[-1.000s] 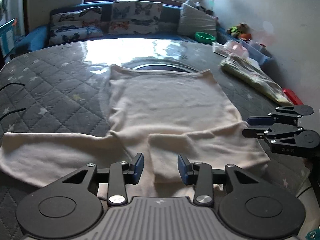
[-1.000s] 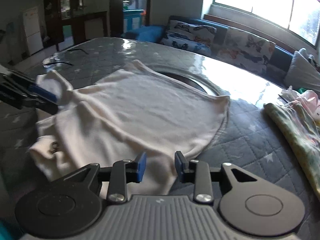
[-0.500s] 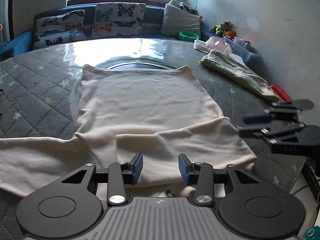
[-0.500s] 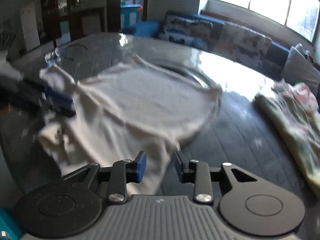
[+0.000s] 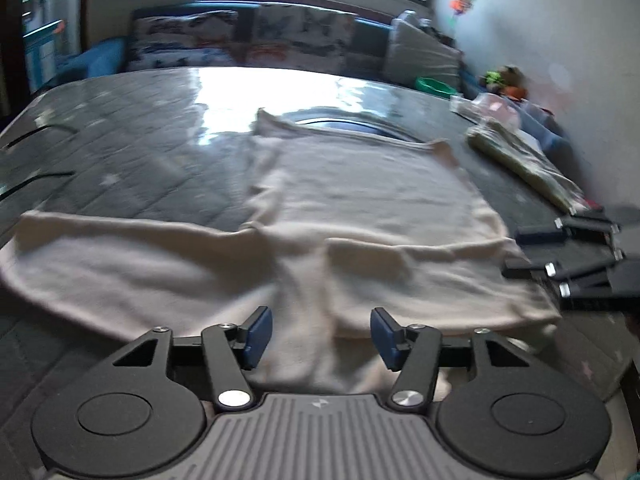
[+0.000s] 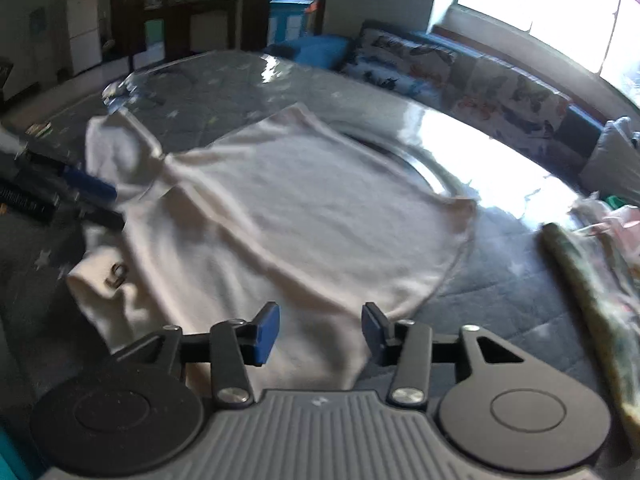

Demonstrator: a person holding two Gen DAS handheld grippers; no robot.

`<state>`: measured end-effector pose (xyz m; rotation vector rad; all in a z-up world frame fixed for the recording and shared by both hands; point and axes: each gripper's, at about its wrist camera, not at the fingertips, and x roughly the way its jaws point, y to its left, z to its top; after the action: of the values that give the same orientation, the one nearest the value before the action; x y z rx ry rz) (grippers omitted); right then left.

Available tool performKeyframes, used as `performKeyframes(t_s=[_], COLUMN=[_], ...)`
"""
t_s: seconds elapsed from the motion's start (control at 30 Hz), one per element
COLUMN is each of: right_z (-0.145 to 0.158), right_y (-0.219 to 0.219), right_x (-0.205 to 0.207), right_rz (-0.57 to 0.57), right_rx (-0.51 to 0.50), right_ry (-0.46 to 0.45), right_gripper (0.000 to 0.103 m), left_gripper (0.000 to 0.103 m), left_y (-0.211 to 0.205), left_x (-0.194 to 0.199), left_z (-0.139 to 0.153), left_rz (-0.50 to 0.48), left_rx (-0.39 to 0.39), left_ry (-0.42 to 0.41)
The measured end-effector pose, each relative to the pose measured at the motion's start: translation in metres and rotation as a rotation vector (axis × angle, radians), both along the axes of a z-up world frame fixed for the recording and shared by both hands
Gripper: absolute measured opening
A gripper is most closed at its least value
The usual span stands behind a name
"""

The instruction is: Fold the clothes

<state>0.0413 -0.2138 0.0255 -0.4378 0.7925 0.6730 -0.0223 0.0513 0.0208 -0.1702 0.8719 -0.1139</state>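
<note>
Pulled back slightly from the cream garment (image 5: pixel 360 208). Left gripper (image 5: pixel 320 334) and right gripper (image 6: pixel 318 330) both spread open, empty. Soft, light, floppy; best pinched at near hem corners.

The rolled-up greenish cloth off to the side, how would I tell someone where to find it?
Start at the big round table under the grey quilted cover, where a cream shirt lies spread in the middle. Look past the shirt's edge toward the white wall: the greenish patterned cloth lies there as a long narrow bundle. Unlike the flat, plain cream shirt, it is rolled, mottled green and untouched by either gripper.
</note>
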Motion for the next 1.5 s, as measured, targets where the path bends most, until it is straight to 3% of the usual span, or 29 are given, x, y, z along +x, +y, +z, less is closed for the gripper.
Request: performKeyframes(t_s=[0.17, 0.23, 0.3, 0.33, 0.63, 0.83, 0.93, 1.07, 1.2, 1.33, 1.43, 1.5], right_z=[-0.005, 0.0, -0.002, -0.003, -0.009, -0.013, -0.011, -0.008, -0.006, -0.006, -0.005, -0.004], right_y=[0.01, 0.013, 0.018, 0.021, 0.028, 0.031, 0.03, 0.031, 0.031, 0.032, 0.032, 0.032], right_x=[-0.007, -0.01, -0.012, -0.013, -0.016, -0.015, -0.013, -0.017, -0.02, -0.022, -0.023, -0.024], right_rz=[0.015, 0.011, 0.012, 0.012, -0.008, -0.016, -0.031, -0.022, -0.015, -0.015, -0.016, -0.016], right_rx=[-0.006, 0.016, 0.021, 0.024, 0.043, 0.044, 0.056, 0.06, 0.065, 0.067, 0.071, 0.073], right_ry=[0.004, -0.007, -0.008, -0.007, 0.021, 0.036, 0.032, 0.027, 0.024, 0.023, 0.021, 0.018], right_gripper=[0.063, 0.073, 0.074, 0.078, 0.083, 0.084, 0.084, 0.084, 0.084, 0.084, 0.084, 0.085], left_gripper=[0.07, 0.076, 0.089, 0.09, 0.097, 0.097, 0.095, 0.086, 0.07, 0.066, 0.053, 0.033], left_y=[0.016, 0.019, 0.021, 0.023, 0.058, 0.091, 0.111, 0.14, 0.165, 0.175, 0.174, 0.175], left_x=[0.0, 0.001, 0.002, 0.002, 0.003, -0.005, -0.005, -0.003, 0.001, 0.003, 0.005, 0.005], left_z=[0.001, 0.003, 0.006, 0.007, 0.003, 0.006, 0.004, 0.001, -0.007, -0.011, -0.012, -0.011], left_rz=[0.085, 0.114, 0.152, 0.168, 0.313, 0.438, 0.508, 0.599, 0.67, 0.709, 0.723, 0.729], left_rx=[0.039, 0.059, 0.1, 0.113, 0.139, 0.171, 0.188, 0.155, 0.092, 0.097, 0.136, 0.137], left_ry=[0.02, 0.015, 0.003, 0.001, 0.024, -0.007, -0.023, -0.023, 0.003, -0.004, -0.011, -0.02])
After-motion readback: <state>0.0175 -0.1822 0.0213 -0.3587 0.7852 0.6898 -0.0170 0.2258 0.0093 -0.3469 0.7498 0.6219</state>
